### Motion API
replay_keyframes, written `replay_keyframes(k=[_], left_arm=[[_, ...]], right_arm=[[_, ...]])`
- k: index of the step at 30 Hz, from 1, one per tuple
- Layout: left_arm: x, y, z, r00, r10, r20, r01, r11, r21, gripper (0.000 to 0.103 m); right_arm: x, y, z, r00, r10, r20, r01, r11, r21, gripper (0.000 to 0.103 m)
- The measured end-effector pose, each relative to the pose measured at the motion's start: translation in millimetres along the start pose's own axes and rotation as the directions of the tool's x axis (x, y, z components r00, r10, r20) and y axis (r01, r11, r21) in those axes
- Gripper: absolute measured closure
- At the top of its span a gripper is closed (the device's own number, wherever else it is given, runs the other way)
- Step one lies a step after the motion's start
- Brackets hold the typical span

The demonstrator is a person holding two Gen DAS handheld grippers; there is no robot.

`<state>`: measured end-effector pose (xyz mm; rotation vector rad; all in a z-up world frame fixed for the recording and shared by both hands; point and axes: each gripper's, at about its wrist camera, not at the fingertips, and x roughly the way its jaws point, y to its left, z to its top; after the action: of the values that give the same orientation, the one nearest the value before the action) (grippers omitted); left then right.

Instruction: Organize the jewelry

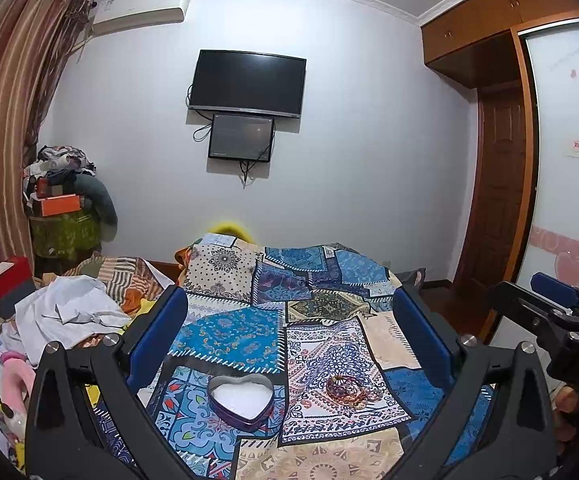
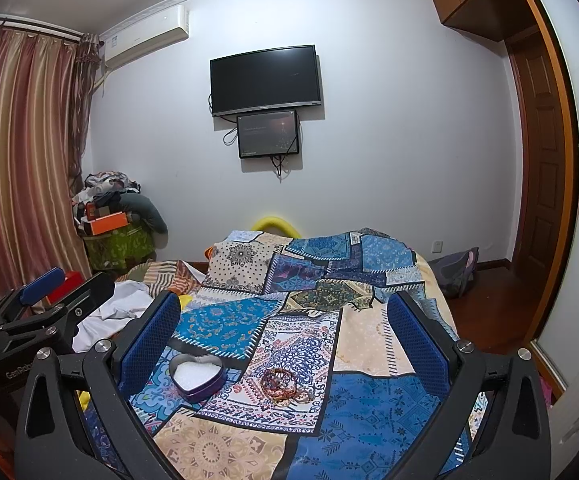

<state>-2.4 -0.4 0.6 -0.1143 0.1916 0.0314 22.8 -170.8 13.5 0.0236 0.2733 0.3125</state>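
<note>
A heart-shaped purple tin (image 1: 240, 400) with a white lining lies open on the patchwork bedspread (image 1: 249, 332). To its right lies a small heap of bracelets (image 1: 347, 390), red, gold and beaded. Both show in the right wrist view too: the tin (image 2: 197, 375) and the bracelets (image 2: 283, 385). My left gripper (image 1: 291, 332) is open and empty, held above and short of both. My right gripper (image 2: 283, 336) is open and empty, also held above them. Each gripper shows at the edge of the other's view.
A pile of white and striped clothes (image 1: 73, 312) and boxes lies left of the bedspread. A TV (image 1: 247, 82) hangs on the far wall. A wardrobe and door (image 1: 501, 184) stand on the right. A bag (image 2: 455, 270) lies on the floor by the bed's far right.
</note>
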Motion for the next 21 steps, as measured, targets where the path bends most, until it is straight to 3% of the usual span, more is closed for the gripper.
replay_keyframes(k=[21], left_arm=[[-1.8, -0.3, 2.8, 1.000, -0.001, 0.000, 0.001, 1.000, 0.003, 0.000]], right_arm=[[0.8, -0.9, -0.2, 1.000, 0.001, -0.002, -0.001, 1.000, 0.001, 0.000]])
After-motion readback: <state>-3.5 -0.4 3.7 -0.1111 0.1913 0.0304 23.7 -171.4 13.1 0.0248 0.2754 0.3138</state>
